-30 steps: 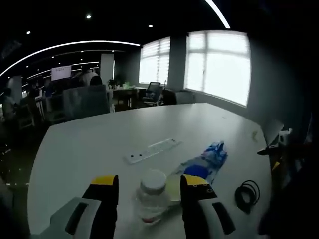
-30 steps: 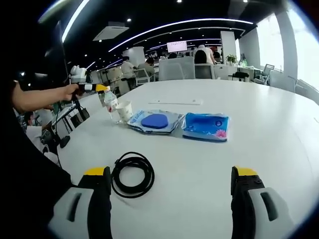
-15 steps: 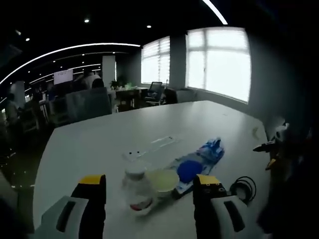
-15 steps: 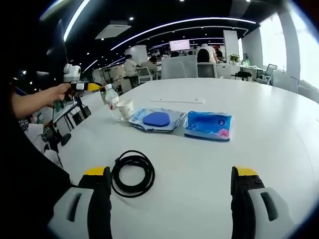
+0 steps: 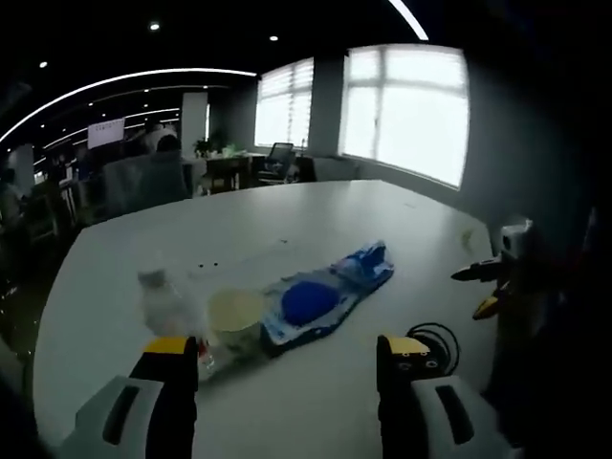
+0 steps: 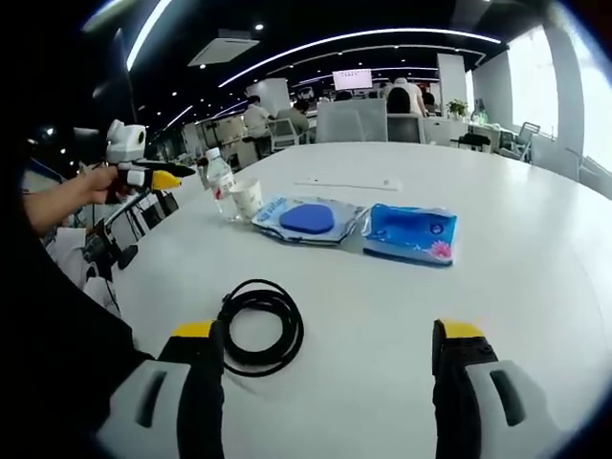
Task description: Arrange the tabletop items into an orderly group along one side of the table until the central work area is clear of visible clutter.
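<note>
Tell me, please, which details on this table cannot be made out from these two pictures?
- Water bottle, left gripper view: motion-blurred, so its label is unreadable and its cap indistinct.
- Paper cup, right gripper view: too small and side-on to show any contents.
- Blue packet, right gripper view: its print is too small to read.
- Black cable coil, left gripper view: partly hidden behind that gripper's own right finger.
- White strip, right gripper view: too small to identify.

Dim office, bright windows (image 5: 402,105), ceiling light strips (image 6: 316,43).
</note>
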`<state>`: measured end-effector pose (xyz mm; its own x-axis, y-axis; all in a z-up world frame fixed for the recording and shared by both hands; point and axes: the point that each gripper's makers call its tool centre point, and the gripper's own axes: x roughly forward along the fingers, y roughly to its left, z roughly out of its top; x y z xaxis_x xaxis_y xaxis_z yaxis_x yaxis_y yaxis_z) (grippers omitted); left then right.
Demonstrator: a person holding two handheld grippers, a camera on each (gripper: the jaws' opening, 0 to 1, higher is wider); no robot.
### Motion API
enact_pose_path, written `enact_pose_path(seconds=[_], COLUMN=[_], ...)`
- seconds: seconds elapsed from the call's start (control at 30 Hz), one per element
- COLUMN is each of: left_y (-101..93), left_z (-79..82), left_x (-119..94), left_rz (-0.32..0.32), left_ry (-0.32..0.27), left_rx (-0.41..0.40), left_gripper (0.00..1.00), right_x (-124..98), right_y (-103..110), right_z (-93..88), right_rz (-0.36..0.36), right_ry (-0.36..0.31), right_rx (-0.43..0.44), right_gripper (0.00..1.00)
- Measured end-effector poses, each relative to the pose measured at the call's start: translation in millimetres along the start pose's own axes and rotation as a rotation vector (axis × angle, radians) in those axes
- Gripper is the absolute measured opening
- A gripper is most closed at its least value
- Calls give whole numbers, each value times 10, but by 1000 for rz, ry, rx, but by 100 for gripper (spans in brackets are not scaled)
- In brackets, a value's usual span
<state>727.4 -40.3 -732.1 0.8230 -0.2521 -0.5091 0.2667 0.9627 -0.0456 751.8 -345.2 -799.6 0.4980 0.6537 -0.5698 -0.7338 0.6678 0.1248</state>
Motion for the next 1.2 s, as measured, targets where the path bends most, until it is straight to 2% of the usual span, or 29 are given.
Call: enact_pose_path(seconds=[0.07,0.13,0.23,0.3,0.47,0.53,0.67,0.77,1.0,1.2], left_y=[-137,-171,-441,-539,-815,-930,-1155,-1267,-1458,-1559], left_z=[-84,-220,-328,-413,-515,-513,-599,-643,-819,-928], left_x=[36,104,142,180,268,288,317,321,384,469], left_rz=[-19,-38,-73,-90,-136,-150,-178,-192,-220,-217], left_ry=[23,40,69,90,123,121,140,142,168,171], left_rx=[-5,-13,-16,-21,-16,-37,-29,-58,-100,-126], left_gripper=[75,75,74,74,73,72,72,71,67,60], right_x=[26,46,83,106,163,186,258,315,483,624], right_y=[12,18,35,51,111,161,266,355,518,556], right_z=[-6,-13,-45,-64,-115,-108,-86,-67,-77,-185], right_rz=[-1,-2,-5,-3,3,16,57,114,218,237], right_ry=[1,1,14,18,28,26,32,41,85,134], right_rx=[0,0,-3,0,-16,-20,-72,-78,-184,-265], right_gripper=[82,81,77,74,69,67,65,65,65,56])
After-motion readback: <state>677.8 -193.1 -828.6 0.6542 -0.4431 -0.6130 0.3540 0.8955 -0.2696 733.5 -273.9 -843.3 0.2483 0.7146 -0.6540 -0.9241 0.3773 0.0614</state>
